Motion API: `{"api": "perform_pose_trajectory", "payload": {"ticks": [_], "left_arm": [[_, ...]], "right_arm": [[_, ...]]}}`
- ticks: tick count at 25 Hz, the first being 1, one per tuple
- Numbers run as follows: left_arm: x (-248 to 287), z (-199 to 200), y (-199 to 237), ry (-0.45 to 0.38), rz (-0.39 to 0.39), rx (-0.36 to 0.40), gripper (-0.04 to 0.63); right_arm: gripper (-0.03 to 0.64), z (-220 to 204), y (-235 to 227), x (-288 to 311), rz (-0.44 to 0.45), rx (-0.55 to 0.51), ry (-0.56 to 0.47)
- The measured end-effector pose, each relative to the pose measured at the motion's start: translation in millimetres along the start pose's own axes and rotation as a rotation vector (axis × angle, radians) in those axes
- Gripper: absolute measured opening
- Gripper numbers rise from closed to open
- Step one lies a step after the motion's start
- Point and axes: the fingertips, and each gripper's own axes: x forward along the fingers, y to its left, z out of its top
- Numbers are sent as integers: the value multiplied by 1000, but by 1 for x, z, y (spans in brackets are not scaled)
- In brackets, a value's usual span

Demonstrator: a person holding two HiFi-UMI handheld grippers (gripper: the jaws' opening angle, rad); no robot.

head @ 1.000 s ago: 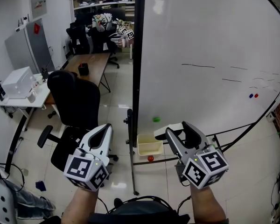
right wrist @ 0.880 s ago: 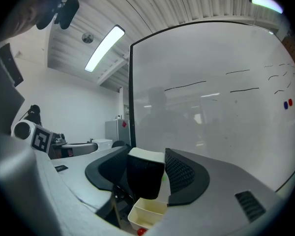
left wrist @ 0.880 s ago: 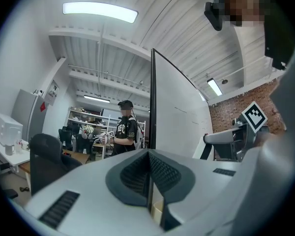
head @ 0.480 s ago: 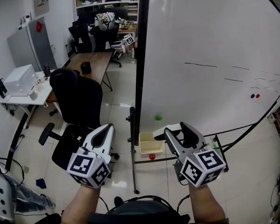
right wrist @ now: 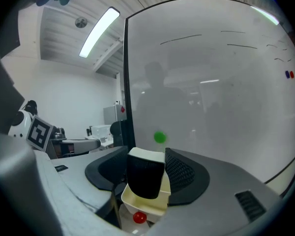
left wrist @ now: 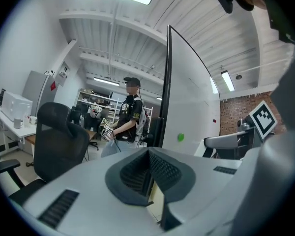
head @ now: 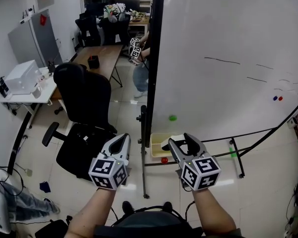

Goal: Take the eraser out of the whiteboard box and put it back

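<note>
My right gripper (head: 184,143) is shut on the eraser (right wrist: 145,176), a block with a white back and black felt, held upright between the pads. Just beyond and below it hangs the cream whiteboard box (right wrist: 157,203), seen in the head view as the box (head: 156,144) at the foot of the whiteboard (head: 228,58). The eraser (head: 169,143) sits level with the box's right end. My left gripper (head: 123,139) hovers to the left of the board's stand, jaws shut on nothing, as the left gripper (left wrist: 148,155) view confirms.
A red magnet (head: 164,159) lies under the box and a green one (head: 173,118) sticks to the board above. The black stand post (head: 143,148) rises between my grippers. A black office chair (head: 84,108) is left; a person (head: 139,68) stands behind, near a desk (head: 97,58).
Both grippers have sunk lower, toward the box at the board's foot. The eraser stays in the right gripper. A person has come into view behind the board's edge.
</note>
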Motion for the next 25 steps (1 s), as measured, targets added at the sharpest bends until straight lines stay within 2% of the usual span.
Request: {"api": "perform_pose_trajectory", "payload": {"ticks": [7, 14, 21, 25], "left_arm": [[17, -43, -6, 54, -26, 17, 30], [31, -71, -7, 100, -21, 10, 29], [34, -88, -15, 135, -52, 12, 30], [37, -88, -18, 128, -67, 12, 29]], "right_arm": [[258, -41, -1, 18, 10, 12, 58], [258, -74, -10, 34, -19, 3, 115], [258, -111, -3, 47, -18, -53, 184], [258, -115, -3, 50, -30, -50, 180]]}}
